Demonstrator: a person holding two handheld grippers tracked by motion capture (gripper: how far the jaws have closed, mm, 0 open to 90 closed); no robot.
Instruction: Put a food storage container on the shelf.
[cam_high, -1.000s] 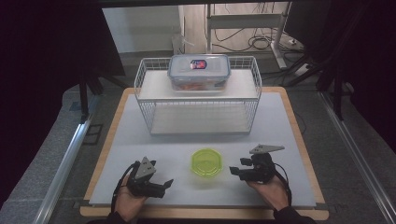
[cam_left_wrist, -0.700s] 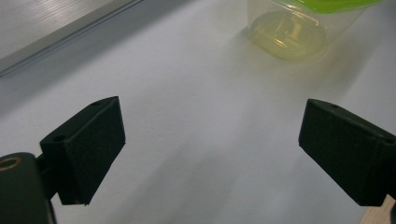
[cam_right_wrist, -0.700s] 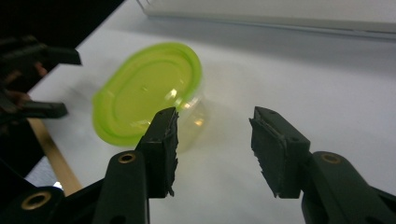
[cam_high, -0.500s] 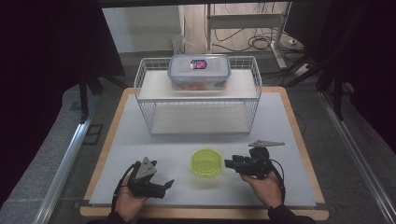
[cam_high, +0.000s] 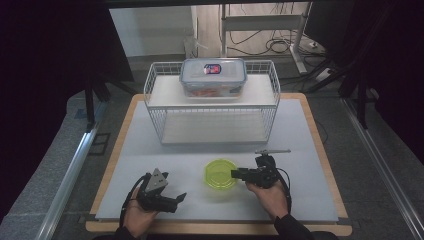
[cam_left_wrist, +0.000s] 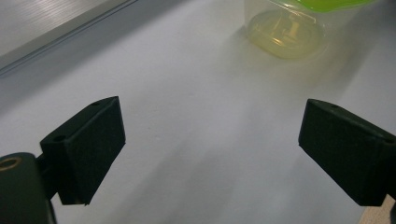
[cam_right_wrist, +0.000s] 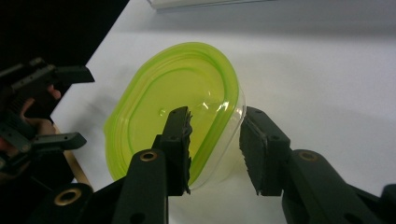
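**Right jaws astride the green-lidded tub's rim**

My right gripper (cam_right_wrist: 214, 140) straddles the near wall of the small tub (cam_high: 220, 174): one jaw over its green lid (cam_right_wrist: 173, 102), the other outside the clear wall, a gap left, not yet clenched. The tub sits in front of the wire rack (cam_high: 212, 107), between my hands. My left gripper (cam_left_wrist: 212, 149) is spread wide, empty, farther off. Lid looks seated, oval, translucent.
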